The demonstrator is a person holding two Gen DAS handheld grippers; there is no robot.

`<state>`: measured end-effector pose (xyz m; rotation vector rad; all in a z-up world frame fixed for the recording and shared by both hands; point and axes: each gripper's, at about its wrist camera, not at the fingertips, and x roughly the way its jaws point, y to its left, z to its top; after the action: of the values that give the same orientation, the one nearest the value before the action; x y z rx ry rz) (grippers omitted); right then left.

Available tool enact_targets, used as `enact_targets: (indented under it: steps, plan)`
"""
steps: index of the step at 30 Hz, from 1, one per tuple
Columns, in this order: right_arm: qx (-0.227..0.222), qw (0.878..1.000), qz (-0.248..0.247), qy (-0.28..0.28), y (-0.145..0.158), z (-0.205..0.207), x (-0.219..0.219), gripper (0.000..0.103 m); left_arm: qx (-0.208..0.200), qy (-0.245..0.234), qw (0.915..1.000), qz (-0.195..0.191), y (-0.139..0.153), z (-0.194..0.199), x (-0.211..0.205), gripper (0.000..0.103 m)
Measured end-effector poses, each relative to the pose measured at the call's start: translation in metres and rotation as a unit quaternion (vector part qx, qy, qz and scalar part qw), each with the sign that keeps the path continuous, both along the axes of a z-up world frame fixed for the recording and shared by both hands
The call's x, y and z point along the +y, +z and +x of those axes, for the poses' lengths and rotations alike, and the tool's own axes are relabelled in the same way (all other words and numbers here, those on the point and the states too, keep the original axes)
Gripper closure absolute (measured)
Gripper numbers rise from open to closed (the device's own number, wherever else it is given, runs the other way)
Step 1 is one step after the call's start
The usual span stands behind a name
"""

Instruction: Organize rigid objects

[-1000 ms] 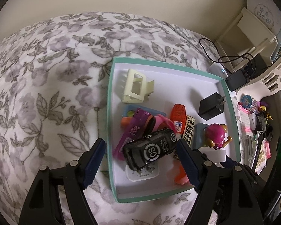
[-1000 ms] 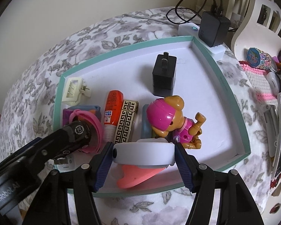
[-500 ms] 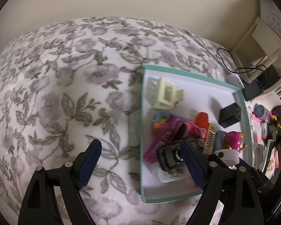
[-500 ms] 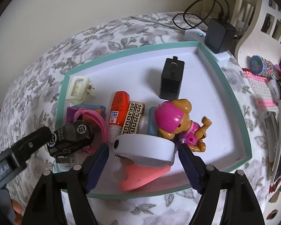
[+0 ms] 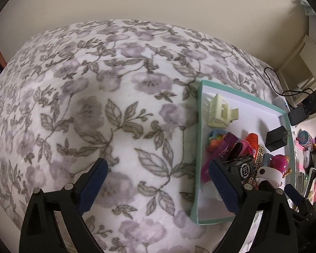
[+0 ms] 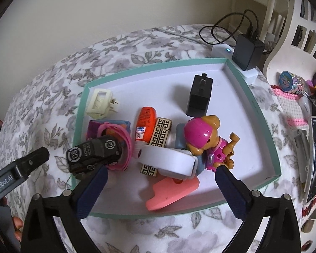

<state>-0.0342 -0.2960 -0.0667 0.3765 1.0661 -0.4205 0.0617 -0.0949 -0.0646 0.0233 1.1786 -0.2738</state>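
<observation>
A teal-rimmed white tray [image 6: 261,113] lies on the floral bedspread and holds a pile of small things. My right gripper [image 6: 161,171] hovers over its near side, jaws opening. A white round case [image 6: 166,160] rests on the pile between the fingers, with both pads off it. Around it lie a black toy car [image 6: 92,154], a pink dog figure [image 6: 204,139], an orange tube [image 6: 145,126] and a black charger cube [image 6: 199,99]. My left gripper [image 5: 158,164] is over bare bedspread left of the tray [image 5: 198,147], jaws opening with nothing between them.
A cream hair claw [image 5: 219,111] sits in the tray's far left corner and a pink foam piece [image 6: 170,191] near its front wall. A power strip with a black adapter [image 6: 248,50] lies behind the tray. To its right are a watch [image 6: 292,84] and other clutter.
My left gripper let go of the black car and slid left off the tray onto the bedspread. My right gripper's jaws widened off the white case, which now lies on the pile.
</observation>
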Motion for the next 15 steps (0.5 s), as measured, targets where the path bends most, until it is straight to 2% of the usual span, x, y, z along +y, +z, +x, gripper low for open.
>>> enact_targets:
  steps: [8,15]
  plan:
    - [-0.010,1.000,-0.002,0.008,0.008,-0.009,0.017,0.000,0.002,0.003,0.9997,0.024,0.001,-0.013,0.019,0.006]
    - [-0.020,1.000,-0.007,0.018,0.016,-0.018,0.034,0.000,-0.012,-0.006,0.9991,0.039,0.006,-0.029,0.029,0.007]
